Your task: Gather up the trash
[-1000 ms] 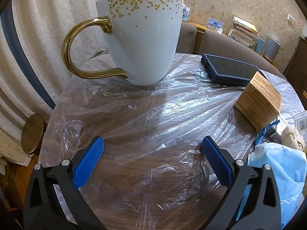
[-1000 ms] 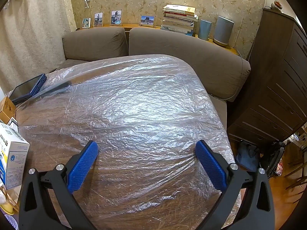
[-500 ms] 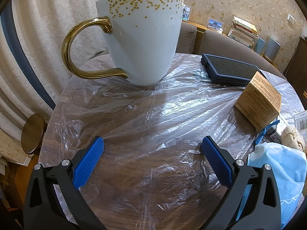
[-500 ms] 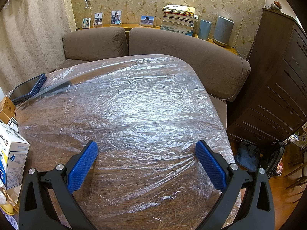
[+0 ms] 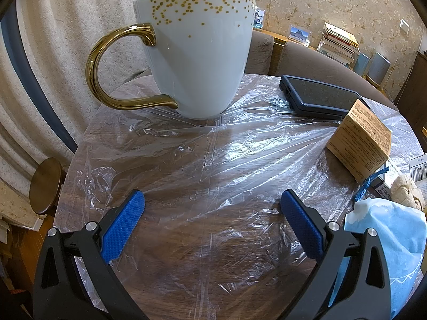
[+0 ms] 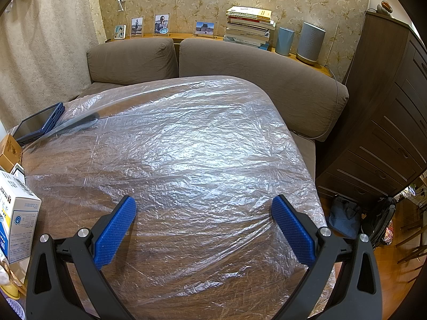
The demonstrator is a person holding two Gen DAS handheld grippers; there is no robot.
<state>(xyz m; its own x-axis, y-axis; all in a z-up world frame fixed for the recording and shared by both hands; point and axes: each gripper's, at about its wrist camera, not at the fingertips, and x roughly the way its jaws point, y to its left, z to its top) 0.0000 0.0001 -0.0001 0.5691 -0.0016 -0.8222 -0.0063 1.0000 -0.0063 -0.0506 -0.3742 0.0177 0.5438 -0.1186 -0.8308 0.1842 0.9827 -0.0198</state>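
wood table (image 6: 165, 288) under crinkled clear plastic sheet (image 6: 208, 144) filled both views. left gripper (image 5: 212, 208) and right gripper (image 6: 204, 212) hovered with jaws wide apart, holding nothing. right of the white gold-handled mug (image 5: 197, 61) lay the likely trash: a brown carton (image 5: 360, 138) and, nearer, a crumpled paper wad (image 5: 405, 190). collecting looked not yet begun; next, the left gripper would need to swing toward the wad.
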